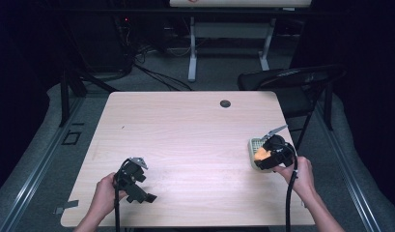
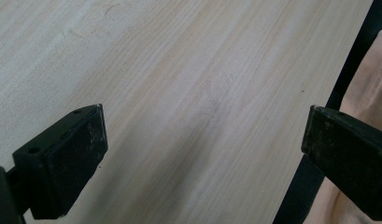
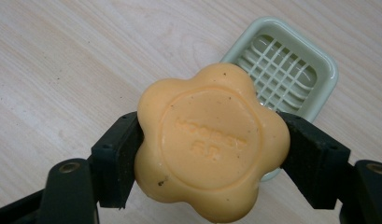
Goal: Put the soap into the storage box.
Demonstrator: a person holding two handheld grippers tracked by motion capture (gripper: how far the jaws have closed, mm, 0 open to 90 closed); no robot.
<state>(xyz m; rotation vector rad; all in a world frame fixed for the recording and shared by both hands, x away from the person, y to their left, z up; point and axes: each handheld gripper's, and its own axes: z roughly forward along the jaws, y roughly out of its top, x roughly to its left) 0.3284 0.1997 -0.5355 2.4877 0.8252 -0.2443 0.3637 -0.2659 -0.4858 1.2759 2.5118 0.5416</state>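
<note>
Orange soap (image 3: 212, 144) (flower-shaped) partly covering green soap dish (image 3: 291, 70).

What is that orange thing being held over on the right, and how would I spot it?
Look at the wooden table, near its right edge. There the right gripper clamps a soap bar above a pale green soap dish. It alone is orange and flower-shaped.

High view: fixed above person's side, looks forward and down over whole pale wooden table (image 1: 185, 140), far off. Left gripper view: close, looks down along jaws at bare tabletop near its edge. Right gripper view: very close, looks down at orange flower-shaped soap bar (image 3: 209, 142) over pale green gridded soap dish (image 3: 291, 60); high view shares both.
</note>
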